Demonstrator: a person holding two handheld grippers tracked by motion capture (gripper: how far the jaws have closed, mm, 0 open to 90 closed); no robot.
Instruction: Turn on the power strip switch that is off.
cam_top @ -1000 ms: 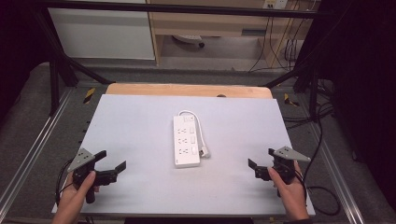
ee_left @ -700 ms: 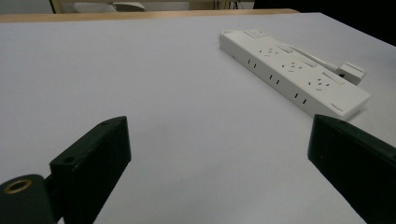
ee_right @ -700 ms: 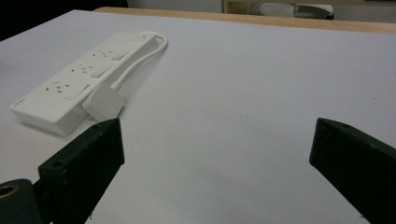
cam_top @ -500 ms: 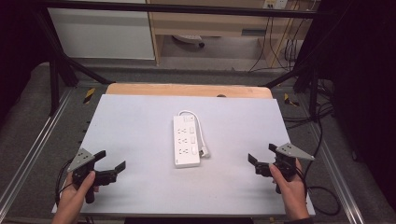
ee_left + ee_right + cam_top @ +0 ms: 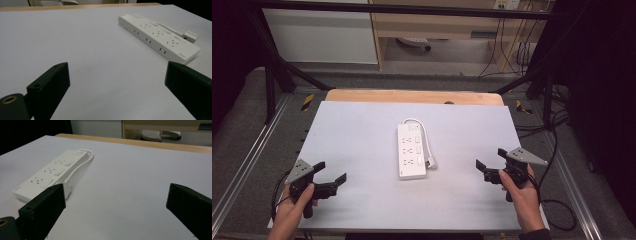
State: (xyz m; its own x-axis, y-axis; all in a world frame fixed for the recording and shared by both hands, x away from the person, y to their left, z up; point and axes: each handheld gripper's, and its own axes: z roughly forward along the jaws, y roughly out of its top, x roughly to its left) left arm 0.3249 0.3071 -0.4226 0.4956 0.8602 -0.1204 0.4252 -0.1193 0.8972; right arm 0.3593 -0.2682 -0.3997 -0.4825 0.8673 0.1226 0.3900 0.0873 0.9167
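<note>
- The white rectangular plastic power strip [image 5: 412,152] lies flat at the middle of the grey-topped bench [image 5: 362,130].
- Left claw [image 5: 331,176], released, sits well left of the strip.
- Right claw [image 5: 490,163], released, sits well right of it.

Lab — framed rig [image 5: 272,85], trailing cables [image 5: 512,50]

White-topped table [image 5: 362,135], wooden edge behind, grey floor [image 5: 452,80], white cabinet [image 5: 322,35], wooden shelf unit [image 5: 437,25], dim room
</note>
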